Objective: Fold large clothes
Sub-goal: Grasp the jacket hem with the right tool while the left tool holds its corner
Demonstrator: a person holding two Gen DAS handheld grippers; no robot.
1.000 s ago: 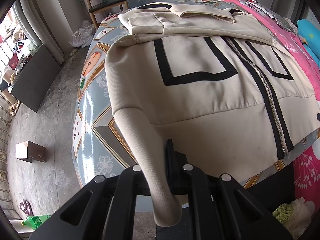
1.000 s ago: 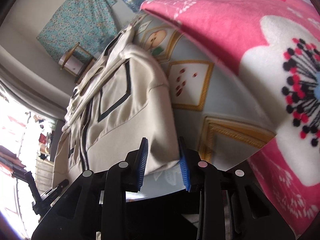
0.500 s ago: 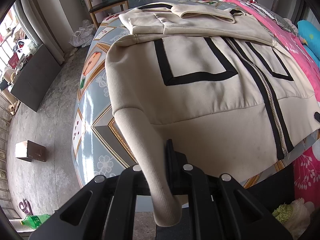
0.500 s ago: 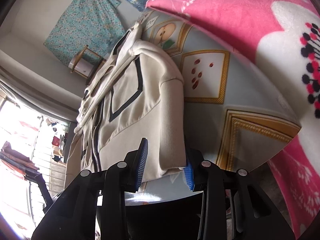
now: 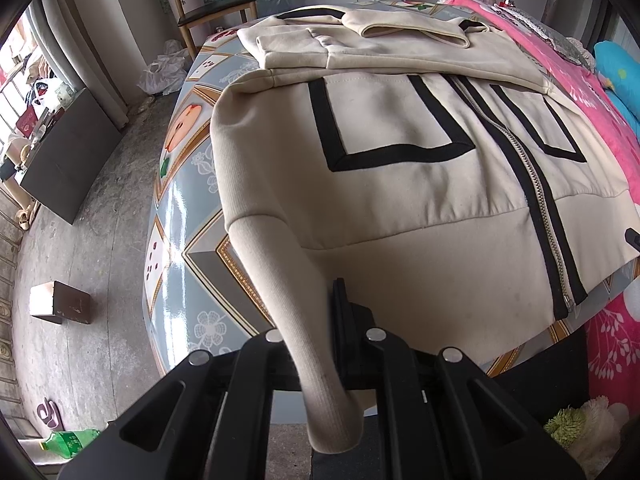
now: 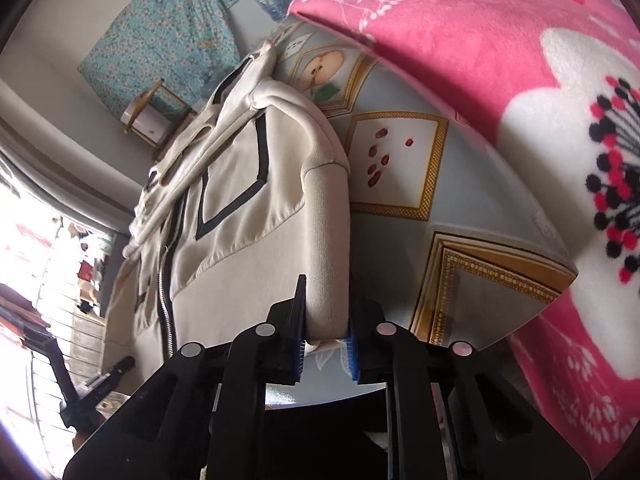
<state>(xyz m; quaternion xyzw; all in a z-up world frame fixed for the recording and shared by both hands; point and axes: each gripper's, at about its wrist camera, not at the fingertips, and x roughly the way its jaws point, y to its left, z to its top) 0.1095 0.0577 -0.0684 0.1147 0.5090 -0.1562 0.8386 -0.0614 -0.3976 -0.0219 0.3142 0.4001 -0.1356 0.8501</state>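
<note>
While the cream zip-up jacket (image 5: 420,184) lies spread, front up, across a surface covered in a glossy blue patterned cloth (image 5: 176,240), the left hand-held gripper (image 5: 320,344) is clamped on the ribbed corner of its hem, which hangs off the near edge. At the opposite corner, the right hand-held gripper (image 6: 326,340) has its blue-padded jaws pressed on the other ribbed hem corner. The jacket's sleeves and hood are folded in over the chest at the far end. A pink floral blanket (image 6: 520,80) lies beside the jacket. A wooden chair (image 5: 212,4) stands beyond.
</note>
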